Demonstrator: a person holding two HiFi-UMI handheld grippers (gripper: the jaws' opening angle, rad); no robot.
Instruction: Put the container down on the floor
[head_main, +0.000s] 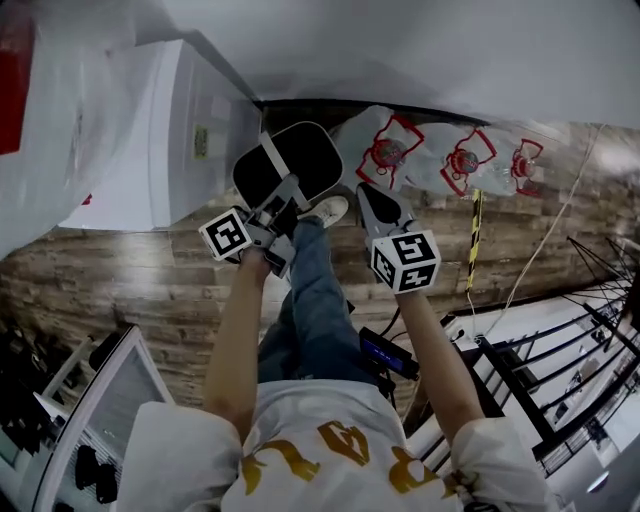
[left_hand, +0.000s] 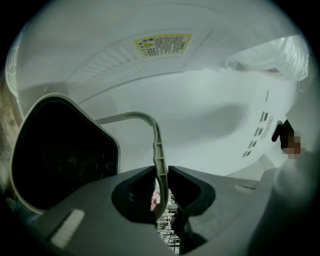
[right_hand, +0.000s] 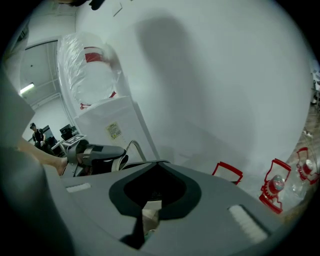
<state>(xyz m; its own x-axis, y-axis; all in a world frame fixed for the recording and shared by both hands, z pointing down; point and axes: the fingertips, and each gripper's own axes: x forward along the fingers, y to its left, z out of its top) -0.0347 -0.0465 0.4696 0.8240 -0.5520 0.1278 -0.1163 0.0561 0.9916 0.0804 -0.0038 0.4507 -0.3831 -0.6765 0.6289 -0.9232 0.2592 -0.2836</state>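
The container (head_main: 290, 160) is black with a pale rim and a curved grey handle (left_hand: 156, 145). It hangs in the air in front of the person, above the wooden floor (head_main: 150, 280). My left gripper (head_main: 277, 212) is shut on that handle, which is pinched between the jaws in the left gripper view, with the black body (left_hand: 60, 155) to the left. My right gripper (head_main: 374, 198) is just right of the container, apart from it. Its jaws are shut with nothing between them (right_hand: 156, 163). The right gripper view shows the left gripper and container (right_hand: 95, 155) at its left.
A white cabinet (head_main: 170, 130) with a yellow label stands at the left by the white wall. Three clear water bottles with red handles (head_main: 460, 160) lie along the wall. Black wire racks (head_main: 560, 370) fill the right. The person's shoe (head_main: 328, 210) rests below the container.
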